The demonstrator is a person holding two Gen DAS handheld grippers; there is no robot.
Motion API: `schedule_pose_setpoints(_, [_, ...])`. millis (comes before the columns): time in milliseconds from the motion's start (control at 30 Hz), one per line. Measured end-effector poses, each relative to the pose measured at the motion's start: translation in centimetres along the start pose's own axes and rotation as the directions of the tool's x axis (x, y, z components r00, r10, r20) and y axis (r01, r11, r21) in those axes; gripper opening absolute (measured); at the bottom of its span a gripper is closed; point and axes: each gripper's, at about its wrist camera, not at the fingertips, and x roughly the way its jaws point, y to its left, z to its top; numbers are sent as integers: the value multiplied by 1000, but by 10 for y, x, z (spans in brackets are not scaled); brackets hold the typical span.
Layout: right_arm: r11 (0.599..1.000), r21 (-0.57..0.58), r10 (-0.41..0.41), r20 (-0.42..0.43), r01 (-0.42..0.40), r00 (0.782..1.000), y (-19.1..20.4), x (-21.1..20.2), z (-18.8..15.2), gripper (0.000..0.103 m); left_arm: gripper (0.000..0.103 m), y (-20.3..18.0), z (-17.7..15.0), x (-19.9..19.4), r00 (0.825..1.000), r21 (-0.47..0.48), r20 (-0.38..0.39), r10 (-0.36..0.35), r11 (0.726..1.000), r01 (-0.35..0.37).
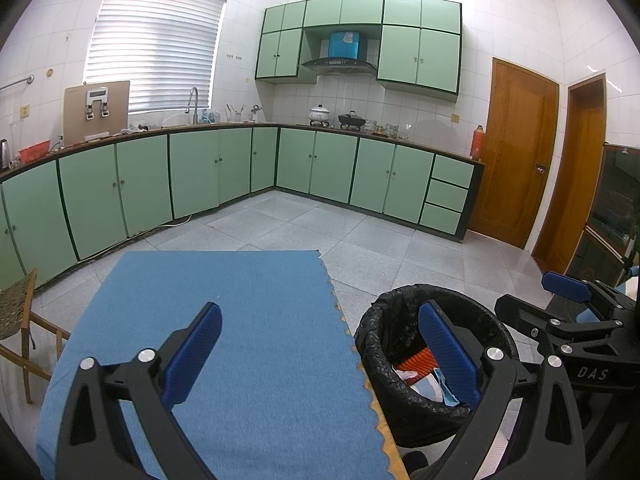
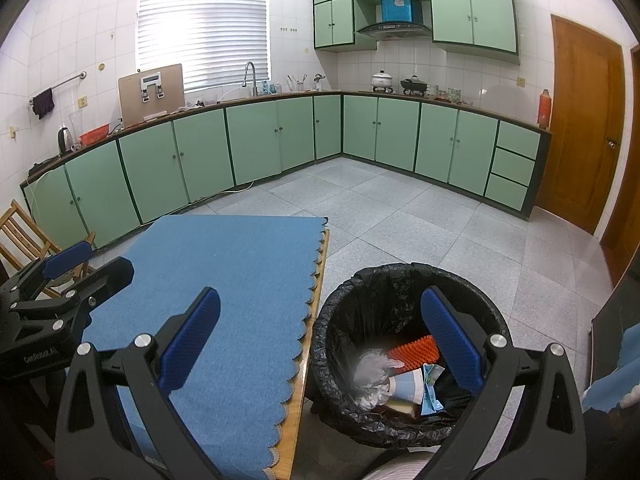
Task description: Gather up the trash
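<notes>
A round bin with a black liner [image 2: 340, 360] stands on the floor against the right edge of the table. Inside lie an orange ridged piece [image 2: 414, 352], a blurred crumpled whitish wad [image 2: 372, 368], a paper cup [image 2: 408, 386] and a blue-green wrapper [image 2: 430, 392]. My right gripper [image 2: 320, 332] is open and holds nothing, with its right finger over the bin and its left finger over the blue cloth [image 2: 224, 280]. My left gripper [image 1: 320, 344] is open too, straddling the cloth [image 1: 240, 320] and the bin [image 1: 392, 396]. No trash shows on the cloth.
A wooden folding chair [image 2: 24, 236] stands left of the table. Green cabinets [image 1: 192, 172] line the far walls under a cluttered counter. Wooden doors [image 1: 512, 152] are at the right, and a dark glass cabinet [image 1: 616, 216] is near the bin. Grey tiled floor [image 2: 400, 208] lies beyond.
</notes>
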Motion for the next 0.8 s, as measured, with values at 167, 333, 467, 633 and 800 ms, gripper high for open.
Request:
schedule_pose_setpoints(167, [1000,0,1,-1,-1,1000,0,0,0,98,97,0,0,0,1000,0,-1,0,1000,0])
schedule_pose_setpoints(333, [1000,1,2,-2,-2,1000,0,0,1,98,97,2,0,0,1000,3,-2,2,1000,-2])
schedule_pose_setpoints(467, [1000,0,2,-2,-2,1000,0,1,1,98,97,1,0,0,1000,3,-1,2,1000,-2])
schedule_pose_setpoints(633, [1000,0,3,-8,-3,1000,0,4,0,98,97,1,0,2,1000,4,-6,3,1000,-3])
schedule_pose_setpoints(800, [1000,-1,4,-10,-4,1000,-3,6,0,98,97,2,0,4,1000,5,-9,4,1000,-4])
